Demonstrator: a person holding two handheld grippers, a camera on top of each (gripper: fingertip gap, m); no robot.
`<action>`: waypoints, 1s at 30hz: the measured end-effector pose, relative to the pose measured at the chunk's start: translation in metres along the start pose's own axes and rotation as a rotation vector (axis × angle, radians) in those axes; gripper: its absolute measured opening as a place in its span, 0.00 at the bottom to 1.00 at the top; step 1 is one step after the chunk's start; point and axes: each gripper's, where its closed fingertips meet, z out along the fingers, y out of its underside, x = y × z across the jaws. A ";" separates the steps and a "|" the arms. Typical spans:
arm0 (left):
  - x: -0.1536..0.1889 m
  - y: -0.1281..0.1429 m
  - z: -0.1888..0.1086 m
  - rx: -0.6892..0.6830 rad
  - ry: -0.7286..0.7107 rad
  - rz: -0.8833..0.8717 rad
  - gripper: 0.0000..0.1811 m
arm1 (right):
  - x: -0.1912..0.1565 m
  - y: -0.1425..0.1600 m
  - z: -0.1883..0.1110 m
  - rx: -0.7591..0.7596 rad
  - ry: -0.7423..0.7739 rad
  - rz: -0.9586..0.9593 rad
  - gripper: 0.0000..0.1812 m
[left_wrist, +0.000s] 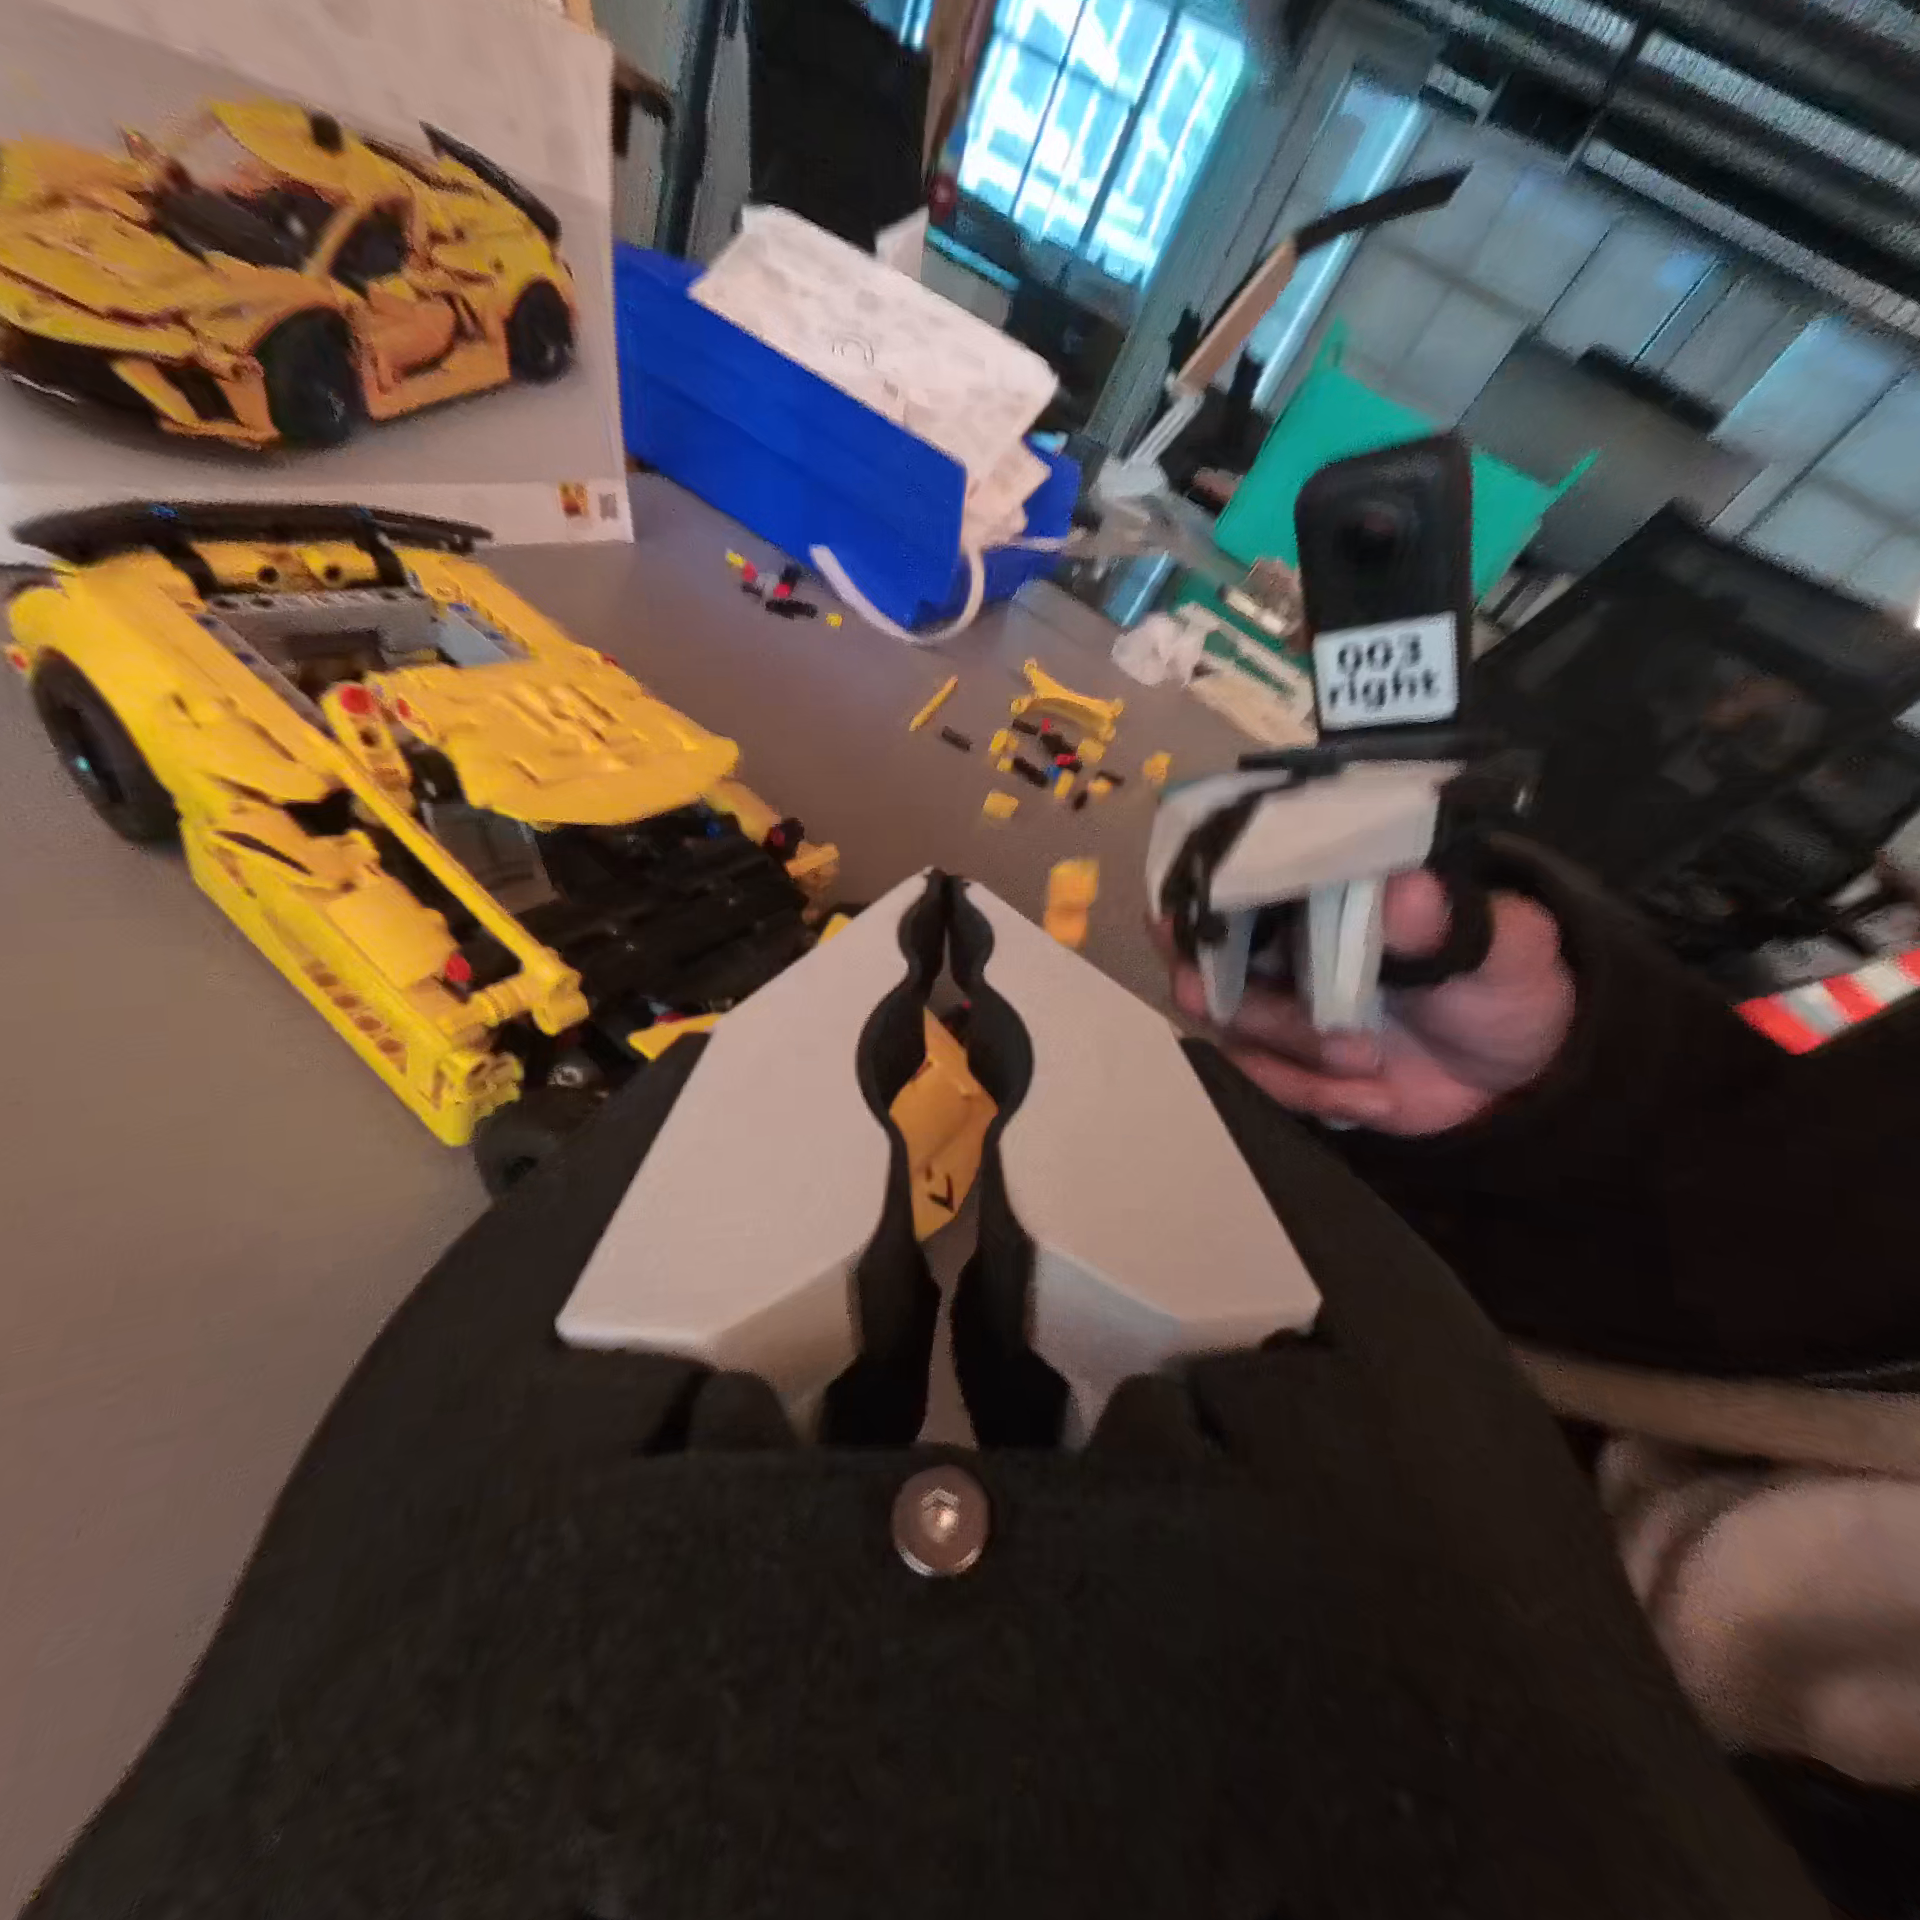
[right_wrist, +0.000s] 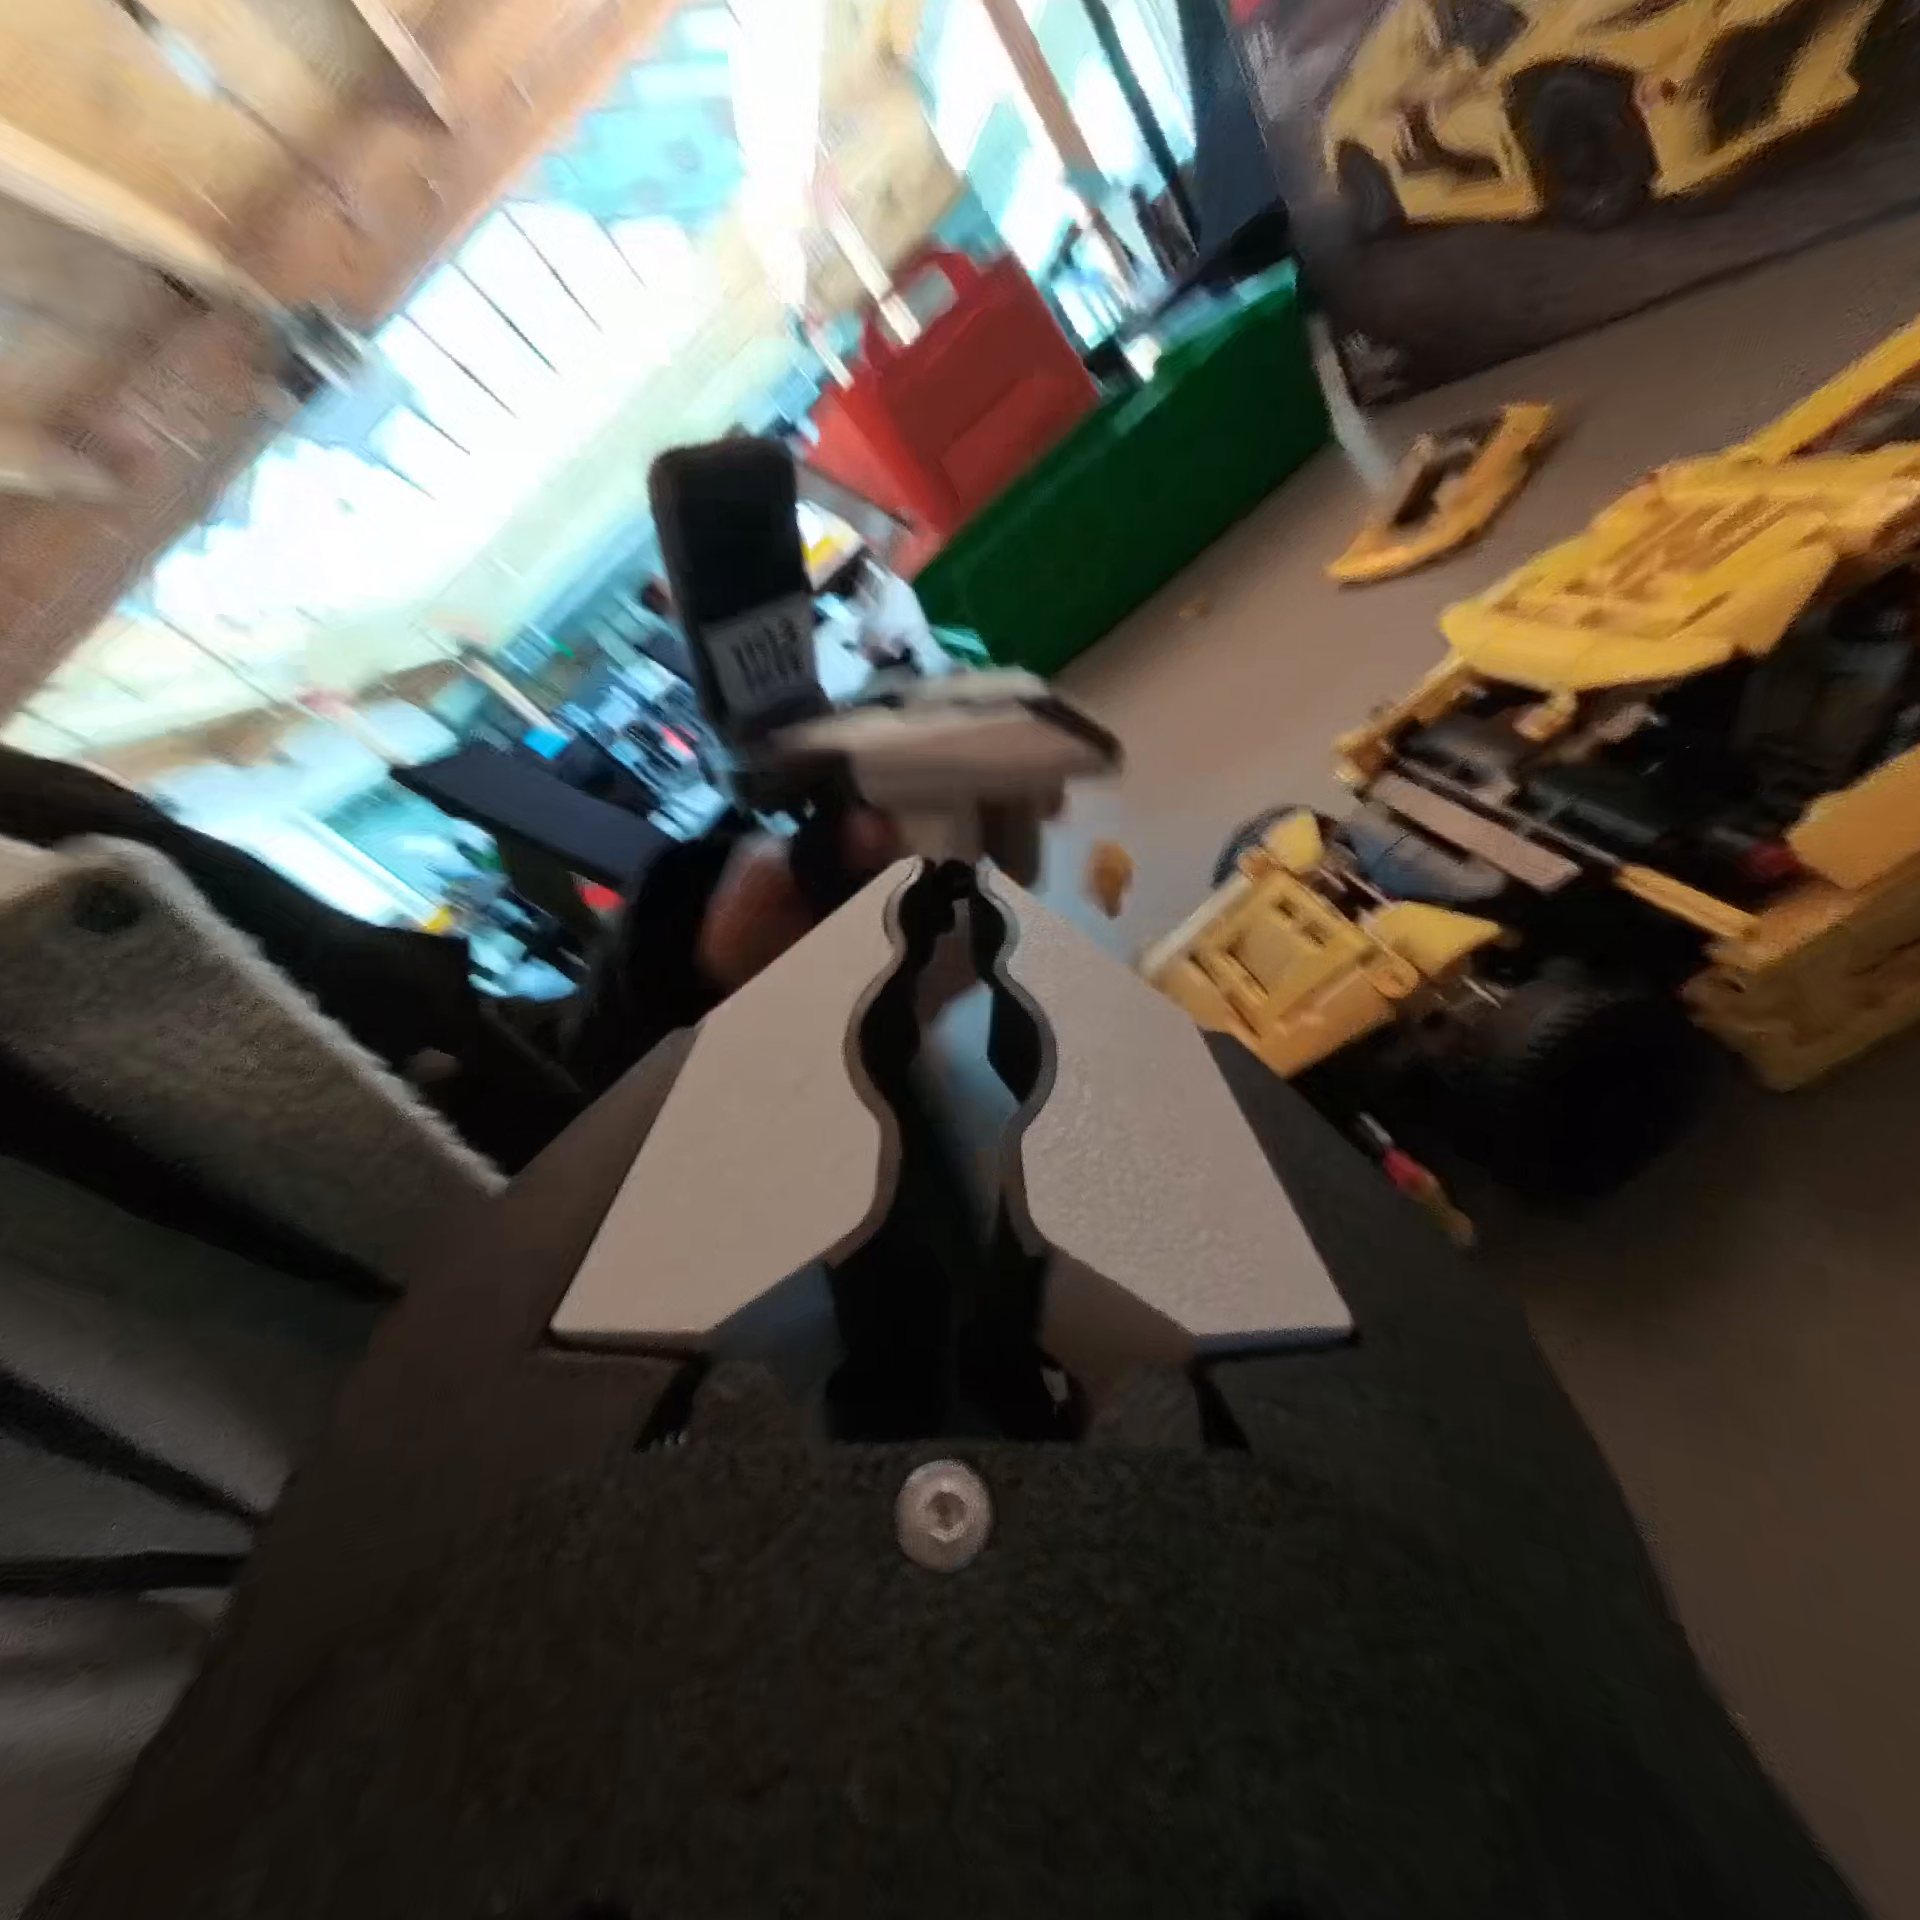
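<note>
My left gripper (left_wrist: 943, 883) has its tips pressed together, nothing caught at the tips themselves. Below the fingers, through the gap, a yellow panel (left_wrist: 940, 1117) shows; I cannot tell whether it is gripped or just lying on the table (left_wrist: 208, 1247) beneath.

Just left of it stands the yellow brick car (left_wrist: 343, 831), half built, hood raised, on the grey table. Ahead lies a scatter of small yellow and black pieces (left_wrist: 1049, 743), and one yellow block (left_wrist: 1070, 899) stands near the tips. Behind the car leans a box (left_wrist: 301, 270) printed with the car's picture; beside it a blue bin (left_wrist: 790, 436) with paper sheets.

My right gripper (right_wrist: 940, 883) is also closed at the tips and carries nothing I can see. It points toward the left one, car to its right. Right view is heavily blurred. A green bin (right_wrist: 1132, 509) sits farther back.
</note>
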 end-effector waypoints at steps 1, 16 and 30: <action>0.003 -0.007 -0.004 0.030 0.043 -0.016 0.00 | 0.008 0.007 0.002 -0.037 0.082 -0.058 0.03; -0.025 0.012 -0.002 -0.136 -0.295 0.437 0.00 | 0.186 -0.027 -0.253 -0.348 1.017 -0.111 0.04; -0.052 0.031 -0.011 -0.208 -0.206 0.140 0.15 | 0.153 -0.072 -0.232 -0.142 0.984 -0.405 0.25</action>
